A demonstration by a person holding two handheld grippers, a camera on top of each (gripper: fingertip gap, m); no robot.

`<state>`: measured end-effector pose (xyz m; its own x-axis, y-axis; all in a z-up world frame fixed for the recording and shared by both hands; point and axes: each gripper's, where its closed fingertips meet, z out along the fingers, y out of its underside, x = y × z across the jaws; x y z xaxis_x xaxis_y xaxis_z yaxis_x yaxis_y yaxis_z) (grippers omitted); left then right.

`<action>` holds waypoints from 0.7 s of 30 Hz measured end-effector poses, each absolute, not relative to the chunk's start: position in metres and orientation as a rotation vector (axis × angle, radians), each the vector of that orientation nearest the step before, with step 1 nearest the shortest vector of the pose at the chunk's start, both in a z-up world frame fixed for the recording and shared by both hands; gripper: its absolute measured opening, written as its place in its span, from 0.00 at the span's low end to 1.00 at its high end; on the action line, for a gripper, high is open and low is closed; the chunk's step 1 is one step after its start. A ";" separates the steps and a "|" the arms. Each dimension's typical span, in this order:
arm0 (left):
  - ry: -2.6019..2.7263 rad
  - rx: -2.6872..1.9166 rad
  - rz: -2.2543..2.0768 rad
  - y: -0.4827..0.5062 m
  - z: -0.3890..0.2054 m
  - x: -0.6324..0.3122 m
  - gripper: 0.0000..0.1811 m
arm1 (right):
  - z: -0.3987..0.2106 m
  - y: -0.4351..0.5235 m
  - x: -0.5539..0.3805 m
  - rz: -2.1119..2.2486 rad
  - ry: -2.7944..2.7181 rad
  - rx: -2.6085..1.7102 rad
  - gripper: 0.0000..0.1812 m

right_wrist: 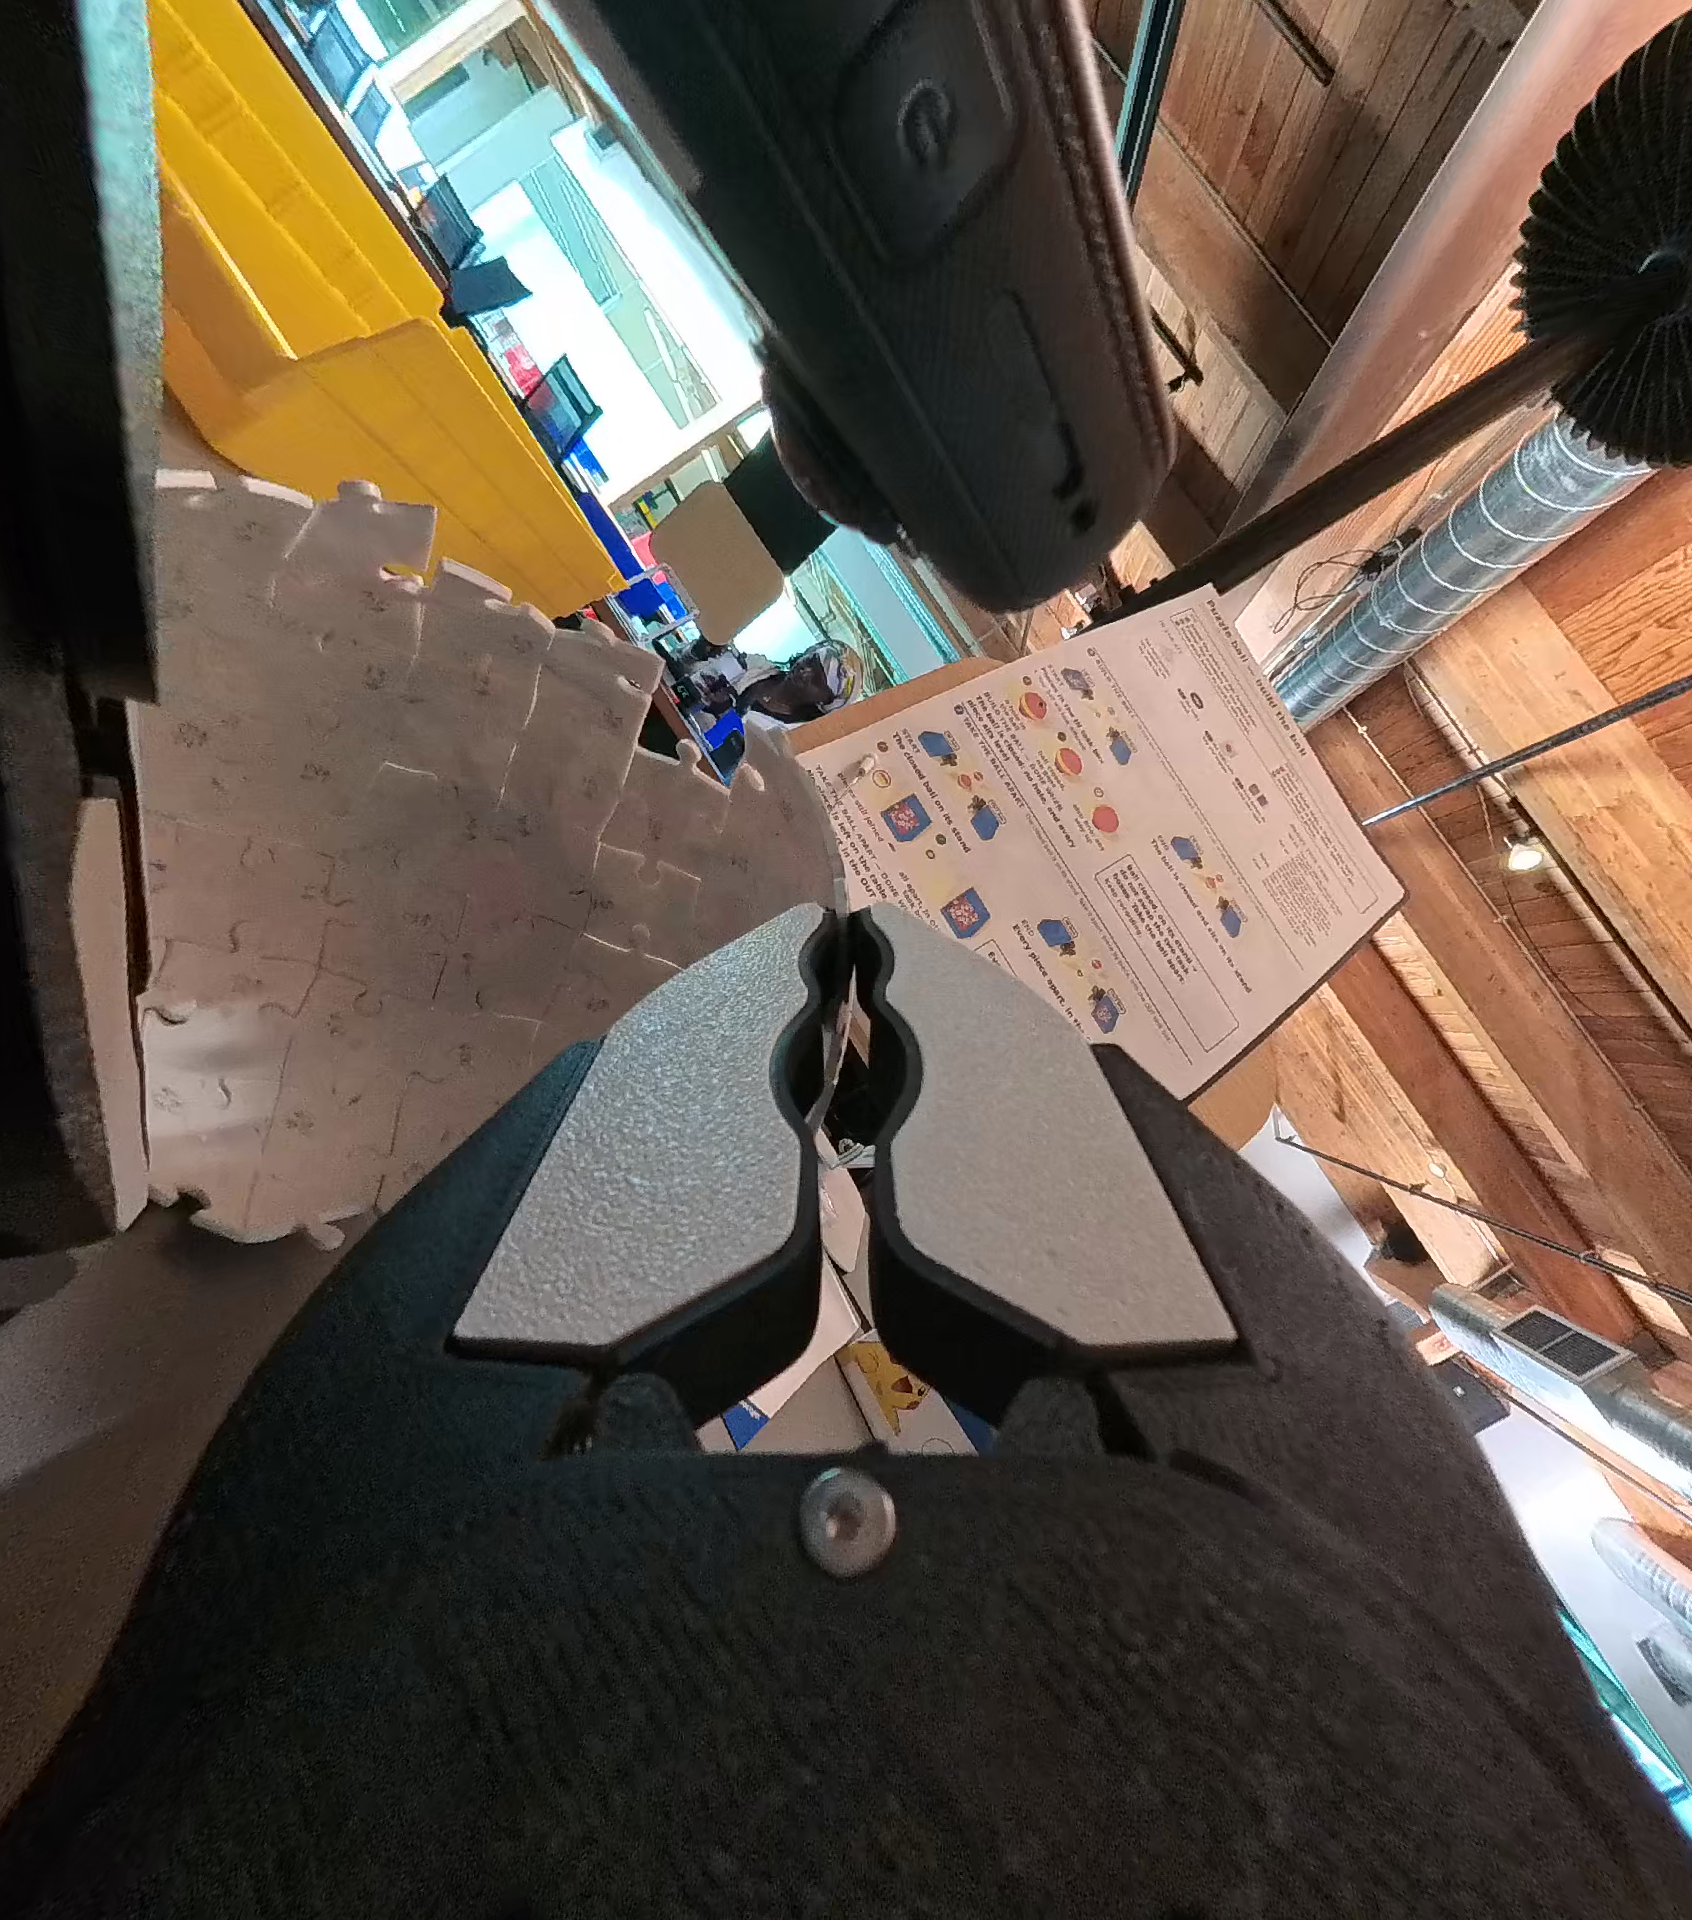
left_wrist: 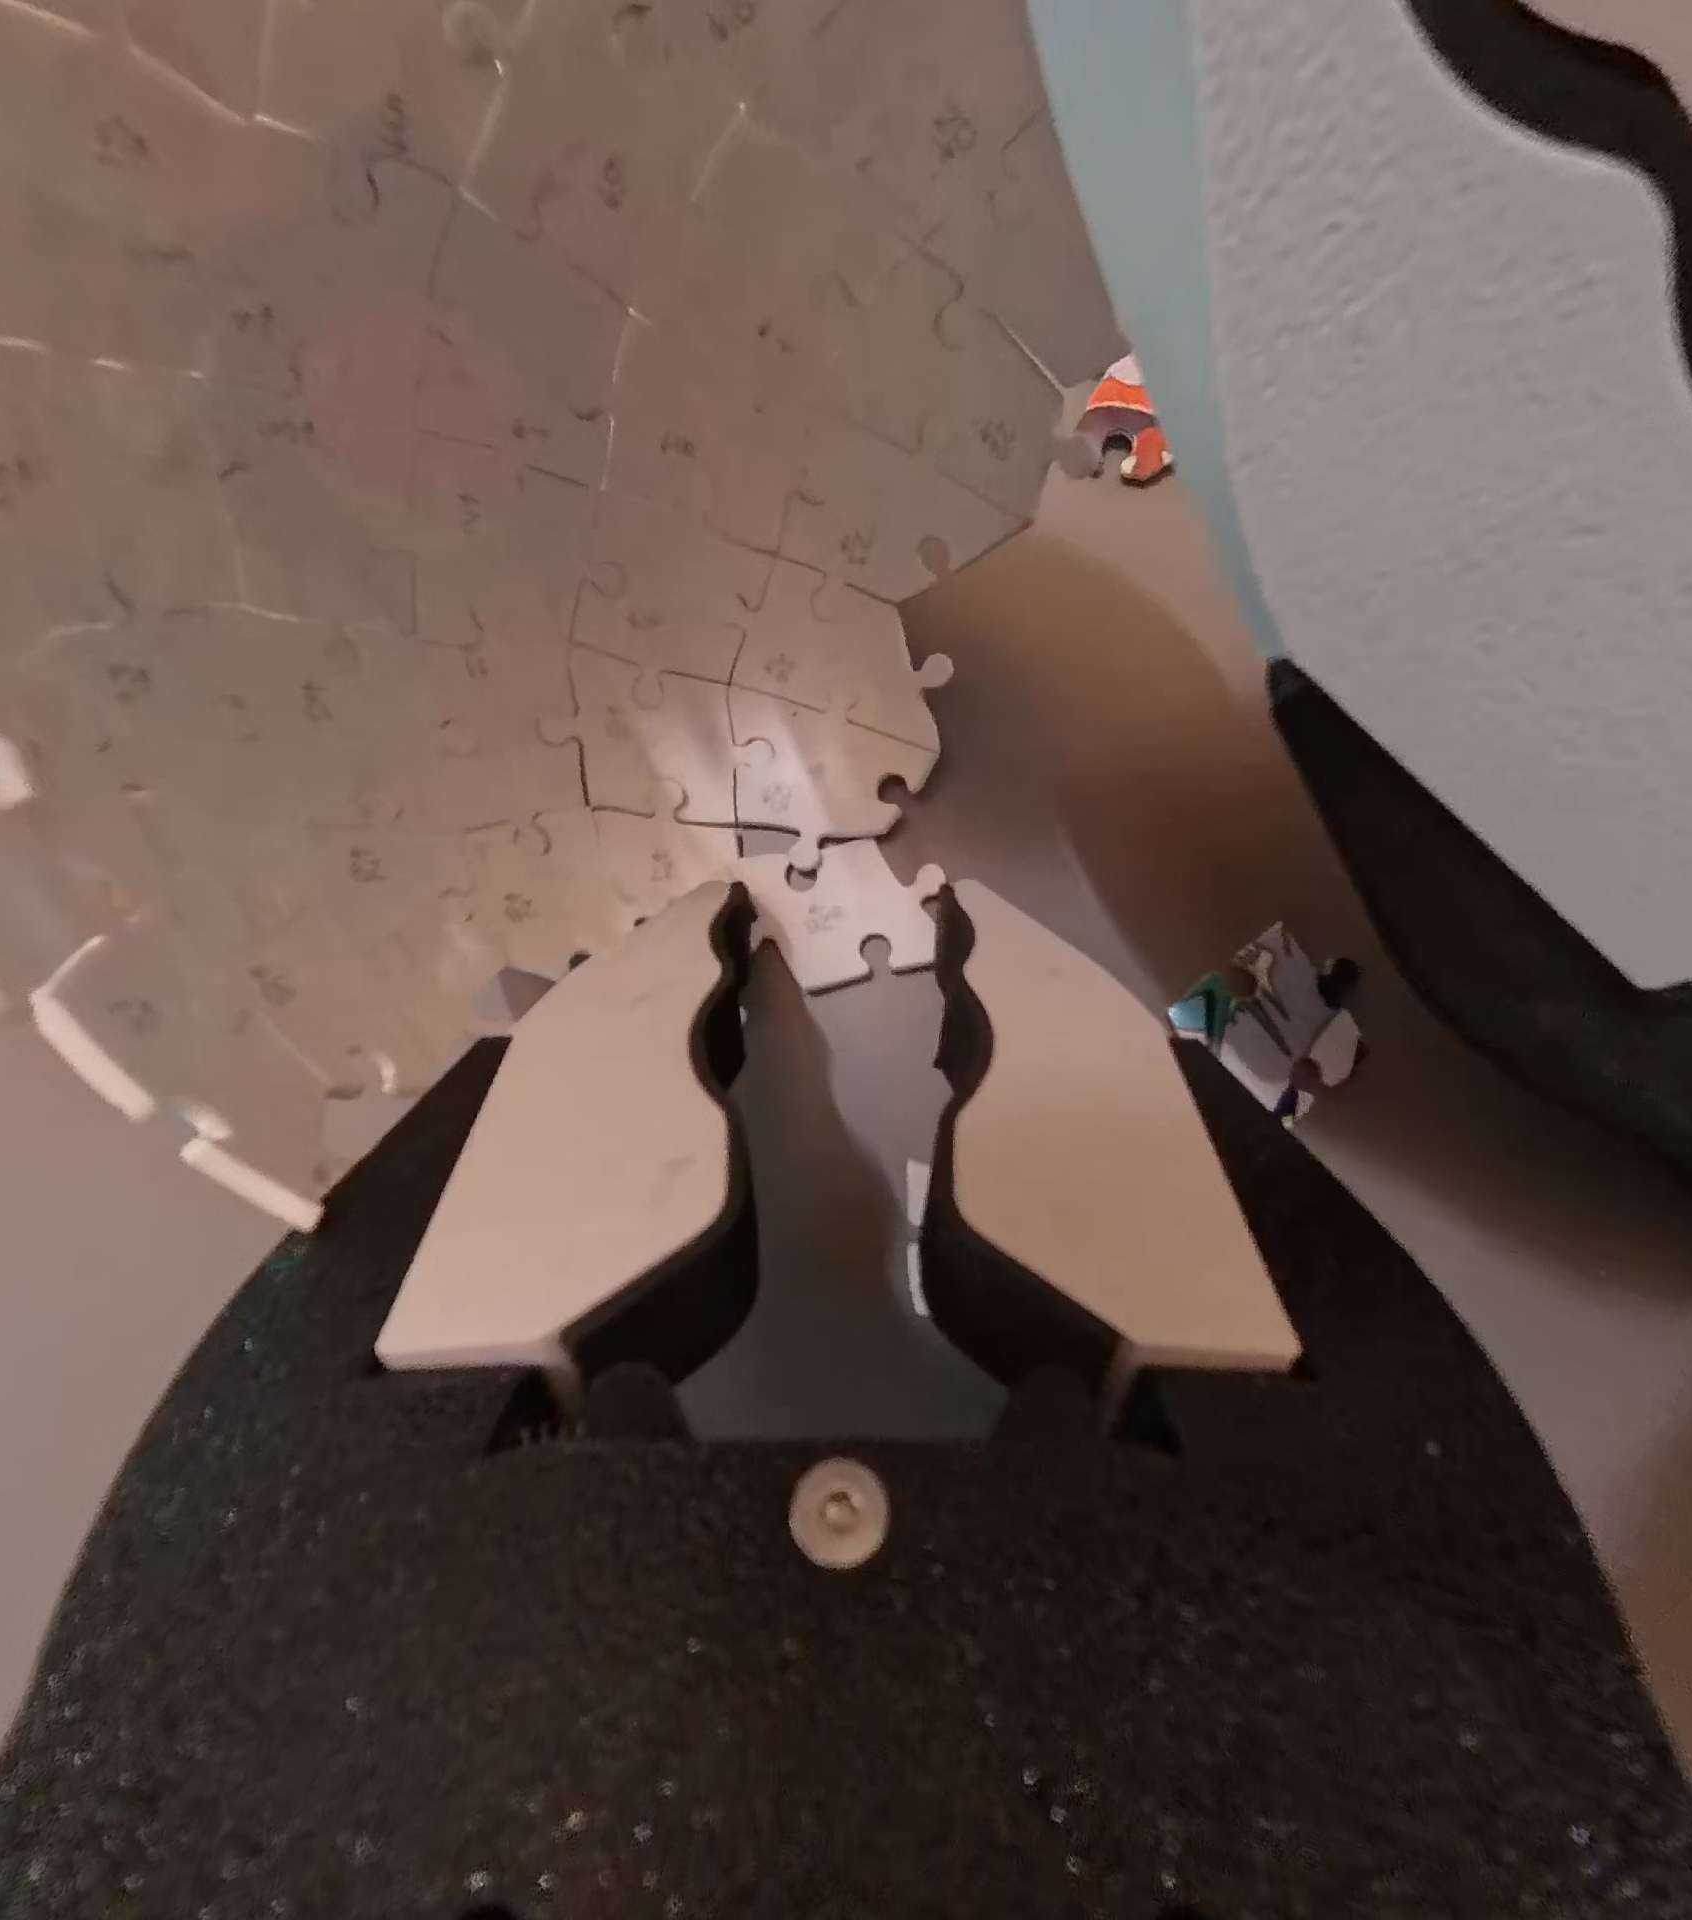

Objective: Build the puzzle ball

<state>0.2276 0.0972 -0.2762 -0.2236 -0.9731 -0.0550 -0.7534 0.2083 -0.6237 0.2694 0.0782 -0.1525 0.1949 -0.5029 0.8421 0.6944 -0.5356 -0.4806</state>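
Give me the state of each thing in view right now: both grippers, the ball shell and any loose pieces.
Left gripper: open, a single piece between its fingertips.
Single piece: white side up, at the shell's edge, not locked in.
Right gripper: shut on the shell's rim.
Ball shell: partly built, inside facing the left camera, edge still open.
Loose pieces: lying on the table, printed side up.

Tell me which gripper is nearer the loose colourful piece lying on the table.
Left. The left gripper hovers just left of the colourful piece; the right gripper is raised, clamping the shell's rim.
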 end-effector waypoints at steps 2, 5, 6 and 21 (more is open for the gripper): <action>2.052 -1.582 -0.662 0.097 -0.276 0.227 0.18 | -0.152 0.079 0.269 -1.542 -0.198 -1.489 0.01; 2.073 -1.518 -0.621 0.097 -0.275 0.226 0.13 | -0.153 0.079 0.269 -1.542 -0.197 -1.490 0.02; 2.078 -1.491 -0.607 0.097 -0.274 0.226 0.12 | -0.153 0.079 0.269 -1.543 -0.200 -1.489 0.01; 2.097 -1.441 -0.541 0.102 -0.268 0.213 0.20 | -0.153 0.079 0.269 -1.546 -0.203 -1.490 0.01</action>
